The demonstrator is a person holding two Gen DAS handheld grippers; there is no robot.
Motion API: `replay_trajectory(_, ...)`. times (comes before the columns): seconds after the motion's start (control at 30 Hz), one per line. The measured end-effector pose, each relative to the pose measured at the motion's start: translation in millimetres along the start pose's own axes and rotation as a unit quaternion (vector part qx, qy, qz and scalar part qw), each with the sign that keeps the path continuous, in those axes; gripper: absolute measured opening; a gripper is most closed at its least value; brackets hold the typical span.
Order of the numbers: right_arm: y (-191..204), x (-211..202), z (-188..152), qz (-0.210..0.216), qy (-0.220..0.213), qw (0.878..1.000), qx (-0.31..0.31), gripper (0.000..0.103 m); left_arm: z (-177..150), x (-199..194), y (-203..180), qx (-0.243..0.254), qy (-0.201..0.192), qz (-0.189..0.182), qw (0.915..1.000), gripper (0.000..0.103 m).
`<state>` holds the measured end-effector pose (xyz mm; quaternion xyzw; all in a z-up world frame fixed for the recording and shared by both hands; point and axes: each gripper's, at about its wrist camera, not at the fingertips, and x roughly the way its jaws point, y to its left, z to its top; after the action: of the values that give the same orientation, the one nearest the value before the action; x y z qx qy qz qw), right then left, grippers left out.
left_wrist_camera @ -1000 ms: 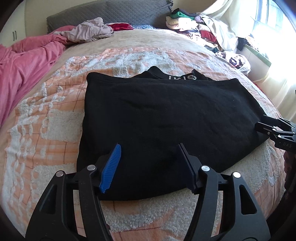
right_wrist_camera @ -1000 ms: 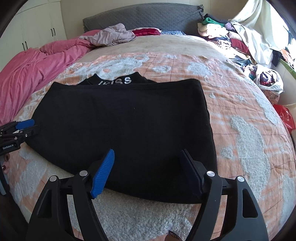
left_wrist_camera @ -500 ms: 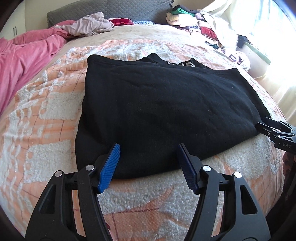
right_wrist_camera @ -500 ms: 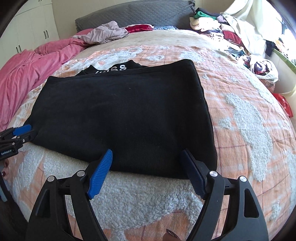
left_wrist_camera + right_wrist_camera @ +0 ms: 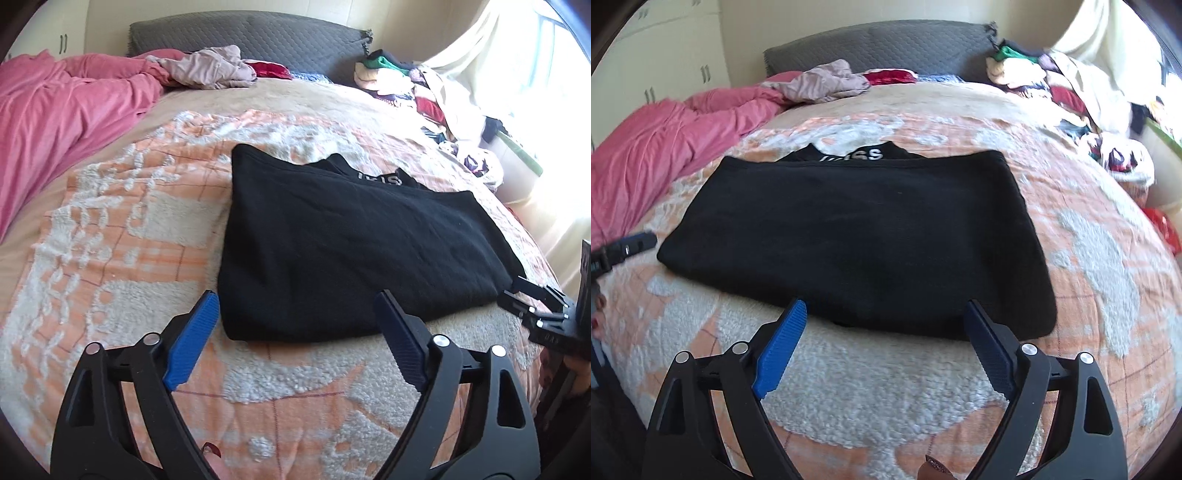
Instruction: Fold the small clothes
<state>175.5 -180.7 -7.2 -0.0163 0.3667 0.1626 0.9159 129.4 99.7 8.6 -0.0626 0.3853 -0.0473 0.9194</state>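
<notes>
A black garment [image 5: 351,243] lies folded flat on the orange and white blanket [image 5: 147,229], with white lettering at its far edge. It also shows in the right wrist view [image 5: 864,236]. My left gripper [image 5: 295,314] is open and empty, just short of the garment's near left corner. My right gripper [image 5: 886,317] is open and empty, at the garment's near edge. The right gripper shows at the right edge of the left wrist view [image 5: 532,302]. The left gripper shows at the left edge of the right wrist view [image 5: 628,247].
A pink duvet [image 5: 55,122] lies bunched at the left. A crumpled mauve garment [image 5: 210,68] lies by the grey headboard [image 5: 251,37]. A pile of clothes [image 5: 424,88] lies at the back right. A wardrobe [image 5: 665,55] stands at the far left.
Both grippers have drawn back toward the near side of the bed. Their fingertips were over the black garment and now sit at or short of its near edge. The garment lies unmoved.
</notes>
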Motion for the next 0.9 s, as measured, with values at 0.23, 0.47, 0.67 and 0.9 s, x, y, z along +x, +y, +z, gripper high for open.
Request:
replay_trajectory(0.23, 54, 3, 1, 0.015, -0.011, 0.996, -0.087, 0.086, 3, 0, 16, -0.025, 0.001, 0.019, 0.9995, 0.093)
replay_trajectory(0.47, 114, 18, 1, 0.023, -0.005, 0.985, -0.172, 0.086, 6, 3, 35, -0.054, 0.006, 0.032, 0.998, 0.093)
replay_trajectory(0.67, 147, 32, 2, 0.02, -0.008, 0.976, -0.217, 0.086, 6, 7, 49, -0.067, 0.009, 0.049, 0.9965, 0.093)
replay_trajectory(0.9, 166, 46, 7, 0.012, -0.007, 0.97, -0.241, 0.086, 7, 13, 61, -0.082, 0.015, 0.066, 0.9943, 0.093)
